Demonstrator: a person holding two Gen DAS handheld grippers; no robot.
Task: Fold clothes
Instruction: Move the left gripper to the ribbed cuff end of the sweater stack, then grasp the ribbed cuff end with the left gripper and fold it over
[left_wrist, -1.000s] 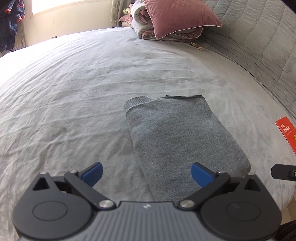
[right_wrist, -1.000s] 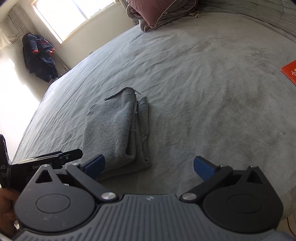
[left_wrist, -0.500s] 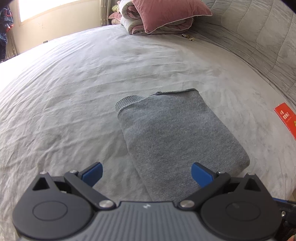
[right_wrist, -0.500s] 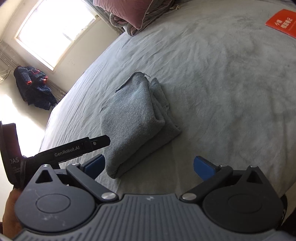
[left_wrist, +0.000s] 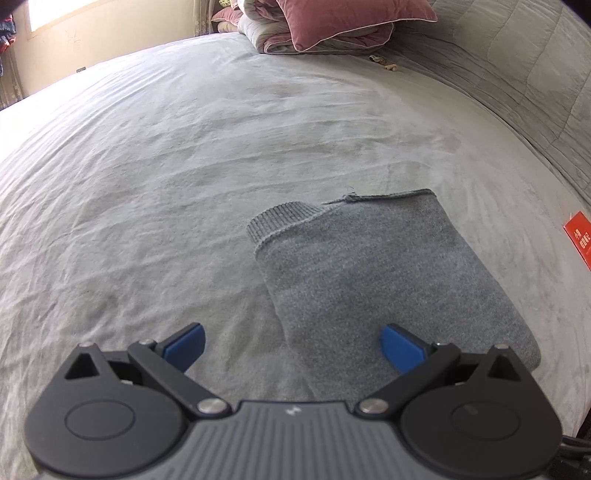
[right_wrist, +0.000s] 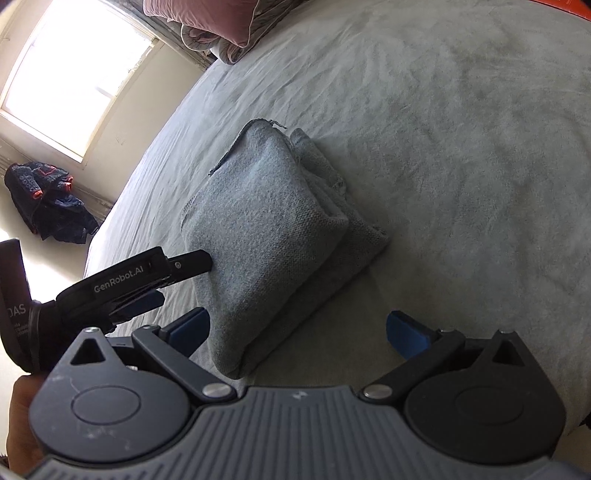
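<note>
A grey knit sweater lies folded into a compact rectangle on the bed, its ribbed hem at the far left corner. In the right wrist view the same sweater shows stacked layers along its right side. My left gripper is open just above the sweater's near left edge, holding nothing. My right gripper is open over the sweater's near corner, empty too. The left gripper also appears in the right wrist view, close to the sweater's left edge.
The grey bed sheet stretches wide to the left and beyond the sweater. A pink pillow on folded bedding sits at the head. A red card lies right. Dark clothing lies under the window.
Both grippers have moved closer to the folded sweater and the right one has tilted. The sweater has not moved. Both stay open.
</note>
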